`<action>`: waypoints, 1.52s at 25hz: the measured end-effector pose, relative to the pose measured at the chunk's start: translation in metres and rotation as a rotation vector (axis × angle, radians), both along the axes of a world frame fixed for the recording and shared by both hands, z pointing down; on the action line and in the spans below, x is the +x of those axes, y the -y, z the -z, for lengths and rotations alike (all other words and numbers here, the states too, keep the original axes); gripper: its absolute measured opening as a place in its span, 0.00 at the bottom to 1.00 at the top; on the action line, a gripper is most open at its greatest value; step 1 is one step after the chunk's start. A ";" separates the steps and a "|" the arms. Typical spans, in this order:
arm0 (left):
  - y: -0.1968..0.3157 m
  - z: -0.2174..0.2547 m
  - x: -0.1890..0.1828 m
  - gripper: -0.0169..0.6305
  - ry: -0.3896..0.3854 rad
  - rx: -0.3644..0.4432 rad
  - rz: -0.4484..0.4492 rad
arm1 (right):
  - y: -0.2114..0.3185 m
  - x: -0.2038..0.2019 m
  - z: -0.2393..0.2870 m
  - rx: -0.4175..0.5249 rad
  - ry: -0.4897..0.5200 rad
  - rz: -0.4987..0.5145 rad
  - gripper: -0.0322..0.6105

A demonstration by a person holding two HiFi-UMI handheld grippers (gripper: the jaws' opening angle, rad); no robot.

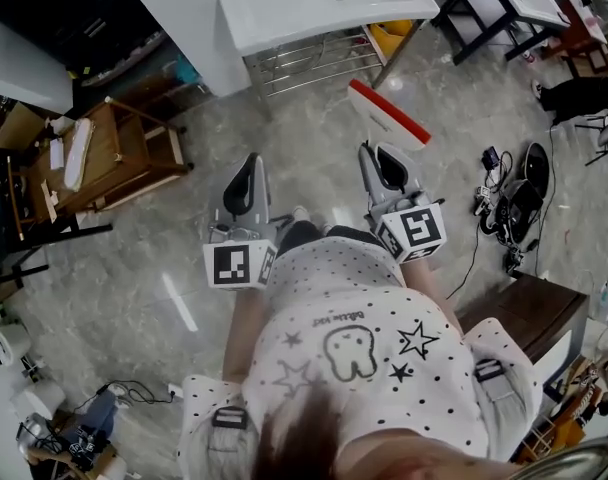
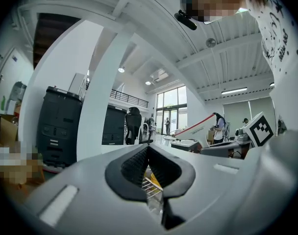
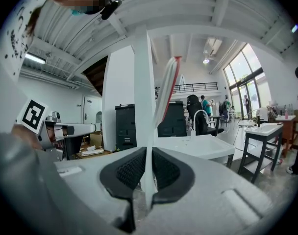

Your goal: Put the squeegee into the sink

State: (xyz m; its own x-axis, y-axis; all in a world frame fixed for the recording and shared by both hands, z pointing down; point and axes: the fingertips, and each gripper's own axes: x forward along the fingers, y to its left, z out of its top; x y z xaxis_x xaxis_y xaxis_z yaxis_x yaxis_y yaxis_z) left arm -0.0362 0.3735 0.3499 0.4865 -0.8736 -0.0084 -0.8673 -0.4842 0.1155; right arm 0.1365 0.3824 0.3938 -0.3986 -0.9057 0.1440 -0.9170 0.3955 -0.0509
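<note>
In the head view the white sink (image 1: 284,13) stands ahead on its stand, a short way beyond both grippers. My right gripper (image 1: 376,153) is shut on the handle of the squeegee (image 1: 389,115), a white blade with a red edge that sticks out toward the sink. In the right gripper view the squeegee (image 3: 164,89) rises from between the jaws, with the sink (image 3: 203,148) and its faucet (image 3: 199,117) beyond. My left gripper (image 1: 252,168) hangs beside it, level, its jaws shut on nothing. The left gripper (image 2: 148,151) view shows the squeegee (image 2: 195,125) off to its right.
A wire rack (image 1: 309,60) and a yellow container (image 1: 392,36) sit under the sink. A wooden stand (image 1: 119,153) is at the left, a black-legged table (image 1: 504,3) at the far right, cables and shoes (image 1: 514,200) on the floor, and a dark bench (image 1: 529,313) near right.
</note>
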 end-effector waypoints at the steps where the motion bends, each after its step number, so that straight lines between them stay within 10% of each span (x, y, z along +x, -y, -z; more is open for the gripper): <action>1: 0.002 -0.001 -0.001 0.02 -0.002 -0.002 0.000 | 0.001 0.000 -0.002 -0.003 0.001 -0.004 0.09; 38: 0.154 0.007 0.054 0.02 -0.028 0.026 0.137 | 0.175 0.045 -0.011 -0.033 0.029 0.154 0.09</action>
